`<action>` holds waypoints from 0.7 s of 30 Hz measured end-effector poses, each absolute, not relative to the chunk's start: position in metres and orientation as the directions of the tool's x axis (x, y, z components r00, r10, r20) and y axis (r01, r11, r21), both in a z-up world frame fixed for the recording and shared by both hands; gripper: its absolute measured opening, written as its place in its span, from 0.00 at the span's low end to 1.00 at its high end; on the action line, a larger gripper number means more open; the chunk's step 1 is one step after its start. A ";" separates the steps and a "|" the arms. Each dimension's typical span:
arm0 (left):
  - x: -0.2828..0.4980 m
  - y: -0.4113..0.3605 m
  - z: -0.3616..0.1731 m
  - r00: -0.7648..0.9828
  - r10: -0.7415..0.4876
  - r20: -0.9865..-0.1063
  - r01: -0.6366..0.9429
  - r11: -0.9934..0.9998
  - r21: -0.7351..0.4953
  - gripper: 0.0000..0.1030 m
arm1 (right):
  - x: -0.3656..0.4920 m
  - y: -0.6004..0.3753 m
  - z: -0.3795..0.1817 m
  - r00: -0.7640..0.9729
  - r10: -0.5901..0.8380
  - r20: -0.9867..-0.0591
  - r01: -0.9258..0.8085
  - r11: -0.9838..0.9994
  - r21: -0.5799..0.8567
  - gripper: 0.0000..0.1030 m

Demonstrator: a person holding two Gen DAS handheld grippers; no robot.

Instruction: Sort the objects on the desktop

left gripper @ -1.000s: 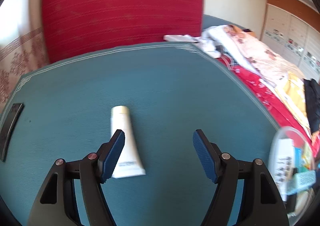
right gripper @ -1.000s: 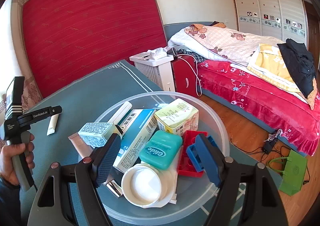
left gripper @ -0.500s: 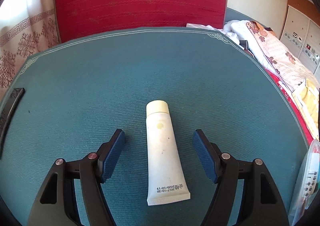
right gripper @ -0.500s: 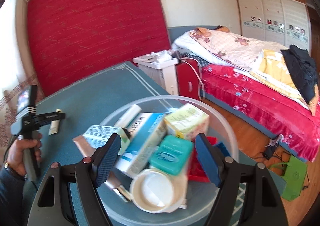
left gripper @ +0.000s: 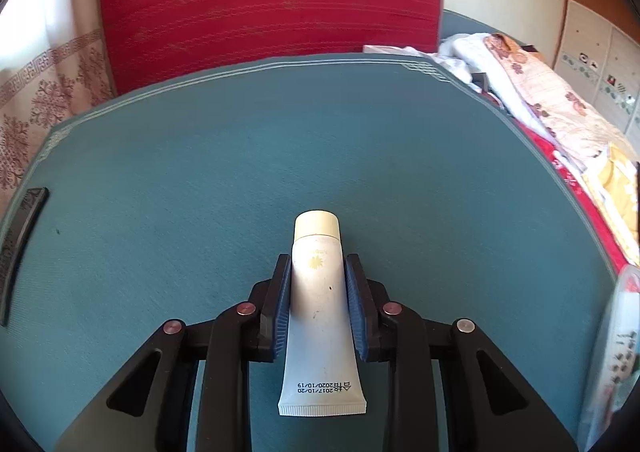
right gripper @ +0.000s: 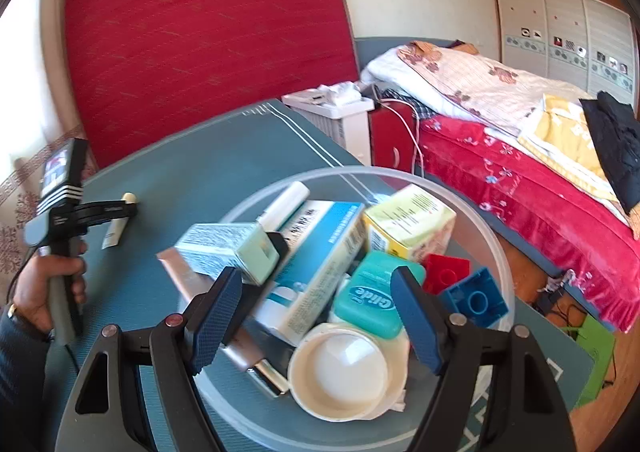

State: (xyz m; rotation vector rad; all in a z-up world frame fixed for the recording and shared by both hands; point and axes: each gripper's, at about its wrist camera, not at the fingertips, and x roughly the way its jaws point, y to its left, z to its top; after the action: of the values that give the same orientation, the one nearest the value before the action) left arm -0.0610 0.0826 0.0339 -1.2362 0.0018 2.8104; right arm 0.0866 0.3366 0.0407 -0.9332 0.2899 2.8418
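White tube [left gripper: 318, 304] lies on my teal worktop [left gripper: 180, 192], left hand-held gripper [left gripper: 318, 308] closing against its sides; right hand-held gripper [right gripper: 316, 316] gapes over the bowl [right gripper: 492, 252].

Tube [left gripper: 318, 312] lies flat on table [left gripper: 160, 192], mid-width, toward near edge; cap points to far edge, crimp to near edge. Flat device [left gripper: 20, 248] at left edge. Bowl [right gripper: 492, 252] at right edge, well apart from tube. In bowl: boxes [right gripper: 312, 264], floss case [right gripper: 372, 296], two blocks [right gripper: 472, 296] on right side, round lid [right gripper: 340, 372] at near rim.
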 end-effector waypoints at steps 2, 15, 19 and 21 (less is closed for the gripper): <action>-0.054 0.087 0.035 -0.669 0.091 -0.738 -0.090 -0.995 -0.041 0.28 | 0.088 0.338 0.044 -0.808 0.056 -0.586 -0.181 -0.971 0.156 0.78; -0.004 0.139 0.067 -0.687 0.236 -0.687 -0.289 -0.957 -0.040 0.28 | 0.080 0.307 0.052 -0.846 -0.031 -0.532 -0.061 -0.986 0.154 0.78; 0.006 0.161 0.074 -0.677 0.280 -0.681 -0.351 -0.936 -0.036 0.28 | 0.085 0.315 0.049 -0.841 -0.011 -0.541 -0.089 -0.983 0.158 0.78; 0.013 0.171 0.077 -0.672 0.301 -0.677 -0.381 -0.924 -0.033 0.28 | 0.087 0.321 0.047 -0.838 -0.003 -0.545 -0.104 -0.981 0.166 0.78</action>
State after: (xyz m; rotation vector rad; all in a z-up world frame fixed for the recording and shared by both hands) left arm 0.0129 0.1711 0.0768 -1.0119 0.1559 2.5693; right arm 0.0870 0.3213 0.0475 -0.8745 0.2936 2.9478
